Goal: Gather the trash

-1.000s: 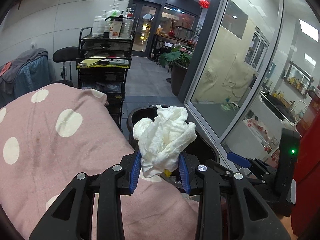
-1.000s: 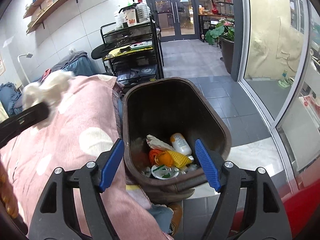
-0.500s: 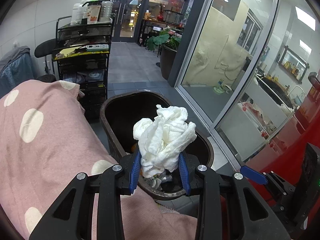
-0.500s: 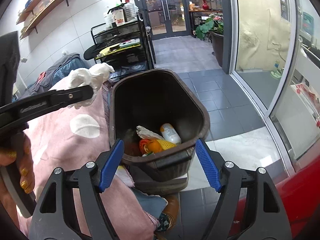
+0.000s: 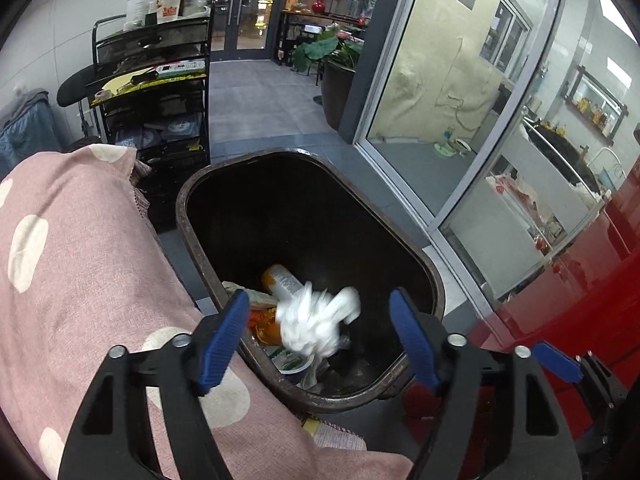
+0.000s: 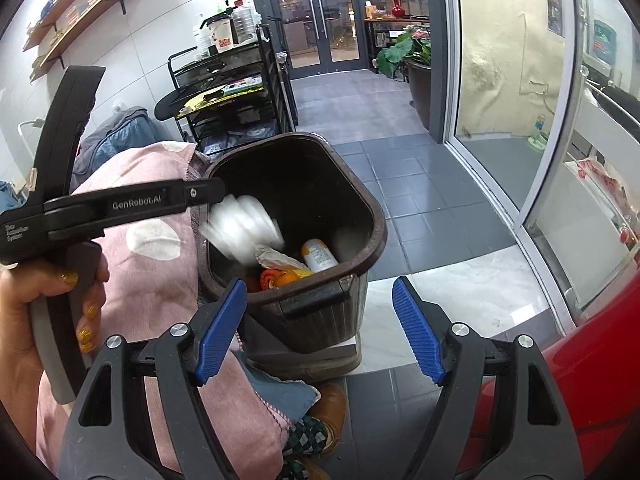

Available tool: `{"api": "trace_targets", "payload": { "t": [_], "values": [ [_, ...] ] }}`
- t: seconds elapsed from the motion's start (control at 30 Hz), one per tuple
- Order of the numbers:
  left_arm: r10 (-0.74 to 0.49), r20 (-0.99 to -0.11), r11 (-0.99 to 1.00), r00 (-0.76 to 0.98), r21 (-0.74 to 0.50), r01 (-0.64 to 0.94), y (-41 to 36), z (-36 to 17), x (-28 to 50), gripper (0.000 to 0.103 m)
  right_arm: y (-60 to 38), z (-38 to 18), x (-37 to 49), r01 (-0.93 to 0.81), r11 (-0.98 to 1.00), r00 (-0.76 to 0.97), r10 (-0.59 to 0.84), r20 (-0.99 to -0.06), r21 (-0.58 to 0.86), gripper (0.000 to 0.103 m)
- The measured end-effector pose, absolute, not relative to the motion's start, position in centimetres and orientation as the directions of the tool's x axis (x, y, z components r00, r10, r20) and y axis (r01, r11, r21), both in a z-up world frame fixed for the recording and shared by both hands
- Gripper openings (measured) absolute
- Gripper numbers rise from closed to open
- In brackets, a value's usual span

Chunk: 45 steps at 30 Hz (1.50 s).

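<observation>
A dark brown trash bin (image 5: pixel 434 280) stands on the floor beside the pink cushion, holding a white bottle (image 5: pixel 282 280), orange peel (image 5: pixel 264 328) and wrappers. My left gripper (image 5: pixel 320 340) hangs over the bin's near rim, its jaws opening. The crumpled white tissue (image 5: pixel 316 324) is blurred and falling between the blue pads, touching neither. In the right wrist view the left gripper (image 6: pixel 218 194) reaches in from the left above the bin (image 6: pixel 376 216), with the tissue (image 6: pixel 244 228) dropping just under its tip. My right gripper (image 6: pixel 320 328) is open and holds nothing, in front of the bin.
A pink polka-dot cushion (image 5: pixel 80 280) fills the left. A black cart (image 5: pixel 160 92) with bottles stands behind it. A glass wall (image 5: pixel 460 120) and a red object (image 5: pixel 580 300) bound the right. A person's hand (image 6: pixel 24 308) holds the left gripper. A brown shoe (image 6: pixel 328 404) is below.
The left gripper moved forward and down over the bin, then opened, and the tissue it held has left the pads and is falling in. The right gripper drifted slightly and stayed open.
</observation>
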<state>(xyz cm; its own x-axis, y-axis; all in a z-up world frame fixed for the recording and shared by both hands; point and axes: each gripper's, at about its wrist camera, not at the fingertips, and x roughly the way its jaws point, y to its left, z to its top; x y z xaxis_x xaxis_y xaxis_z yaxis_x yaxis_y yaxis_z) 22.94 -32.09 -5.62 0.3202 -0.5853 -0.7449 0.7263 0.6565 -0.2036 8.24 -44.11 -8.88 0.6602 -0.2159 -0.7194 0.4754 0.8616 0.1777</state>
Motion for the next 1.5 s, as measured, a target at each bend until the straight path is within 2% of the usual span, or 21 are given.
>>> {"api": "trace_targets", "payload": {
  "t": [0.07, 0.37, 0.47, 0.6, 0.9, 1.1, 1.2, 1.27, 1.5],
  "values": [
    [-0.587, -0.743, 0.653, 0.323, -0.199, 0.731, -32.2, -5.5, 22.8, 0.081, -44.4, -9.0, 7.9, 0.481, 0.856, 0.659, -0.212, -0.721, 0.188, 0.075],
    [-0.597, -0.714, 0.647, 0.366, -0.158, 0.746, -31.7, -4.6, 21.9, 0.091, -44.3, -8.9, 7.2, 0.499, 0.848, 0.65, -0.228, -0.725, 0.18, 0.075],
    [-0.599, -0.7, 0.648, 0.388, -0.139, 0.748, -30.9, -4.1, 21.2, 0.091, -44.1, -8.8, 7.0, 0.506, 0.844, 0.651, -0.24, -0.72, 0.177, 0.083],
    [-0.61, -0.669, 0.662, 0.424, -0.137, 0.737, -28.8, -2.8, 20.7, 0.094, -43.6, -8.4, 7.0, 0.51, 0.844, 0.661, -0.264, -0.702, 0.163, 0.084],
    [-0.617, -0.567, 0.728, 0.546, -0.149, 0.669, -21.0, 0.4, 18.1, 0.097, -40.4, -5.8, 6.5, 0.458, 0.874, 0.749, -0.284, -0.599, 0.159, 0.086],
    [-0.504, -0.52, 0.832, 0.69, -0.077, 0.549, -15.8, 1.1, 15.6, 0.097, -35.6, -3.6, 6.0, 0.368, 0.921, 0.823, -0.259, -0.505, 0.127, 0.087],
    [-0.441, -0.497, 0.88, 0.747, -0.077, 0.469, -13.0, 1.1, 14.0, 0.097, -32.8, -2.8, 5.6, 0.325, 0.941, 0.85, -0.249, -0.464, 0.09, 0.095],
    [-0.417, -0.485, 0.897, 0.769, -0.085, 0.433, -11.3, 1.1, 13.1, 0.097, -31.0, -2.3, 5.1, 0.296, 0.953, 0.871, -0.238, -0.431, 0.071, 0.095],
    [-0.263, -0.423, 0.963, 0.867, -0.061, 0.263, -5.7, 0.8, 10.0, 0.097, -25.6, -1.3, 3.6, 0.223, 0.973, 0.905, -0.185, -0.384, 0.057, 0.097]
  ]
}}
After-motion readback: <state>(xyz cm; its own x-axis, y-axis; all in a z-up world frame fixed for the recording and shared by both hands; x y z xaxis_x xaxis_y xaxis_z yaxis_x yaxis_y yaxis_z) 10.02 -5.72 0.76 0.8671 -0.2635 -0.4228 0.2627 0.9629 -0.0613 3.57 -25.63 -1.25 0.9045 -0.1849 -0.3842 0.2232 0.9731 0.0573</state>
